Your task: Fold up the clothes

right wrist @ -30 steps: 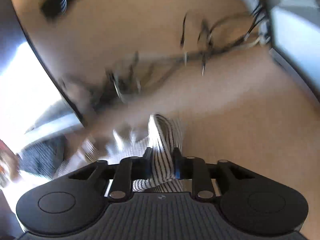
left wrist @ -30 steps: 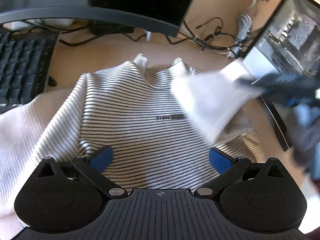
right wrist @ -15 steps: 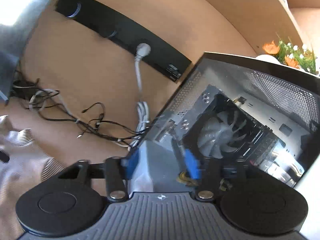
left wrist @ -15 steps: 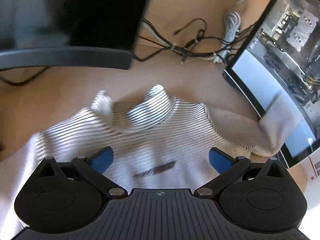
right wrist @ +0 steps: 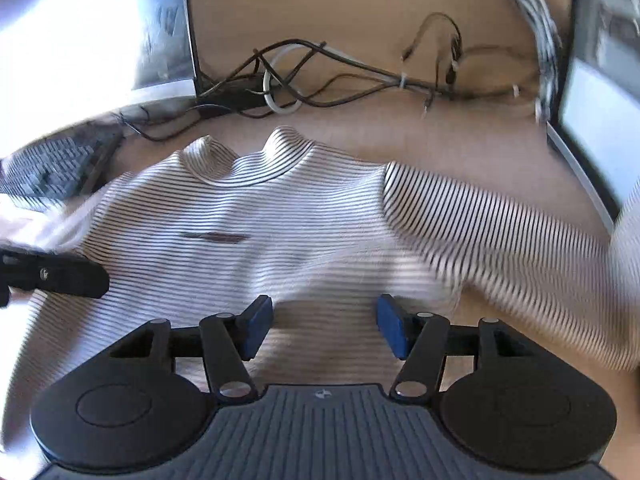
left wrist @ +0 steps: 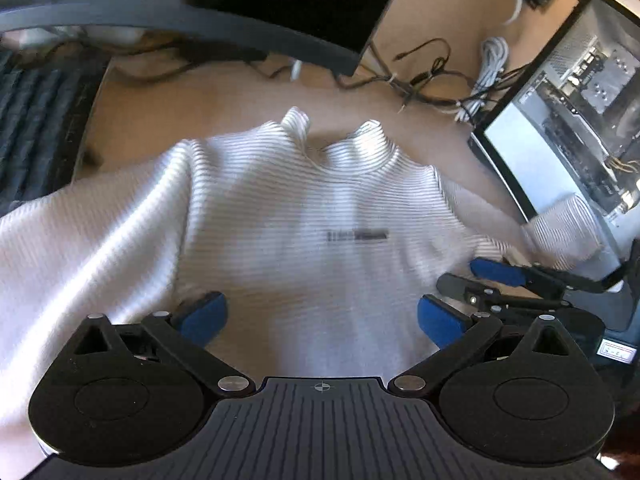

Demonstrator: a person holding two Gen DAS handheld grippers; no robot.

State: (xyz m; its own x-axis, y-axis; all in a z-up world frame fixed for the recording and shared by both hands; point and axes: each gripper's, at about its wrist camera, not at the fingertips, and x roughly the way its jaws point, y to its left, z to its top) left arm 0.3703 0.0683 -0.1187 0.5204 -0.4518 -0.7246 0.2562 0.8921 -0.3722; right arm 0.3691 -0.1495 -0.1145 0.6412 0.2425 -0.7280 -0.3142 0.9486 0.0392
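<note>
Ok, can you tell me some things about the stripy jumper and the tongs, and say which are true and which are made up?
1. The stripy jumper lies front up, collar toward the cables. True.
2. The right tongs are squeezing a sleeve. False: they are open and hold nothing.
3. The left tongs are open. True.
4. The jumper is folded into a neat square. False: it is spread out, with the right sleeve stretched sideways.
5. A keyboard sits beside the jumper. True.

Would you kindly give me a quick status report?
Left gripper open, right gripper open, both empty. Striped sweater spread on desk, unfolded. Keyboard close at left sleeve.
</note>
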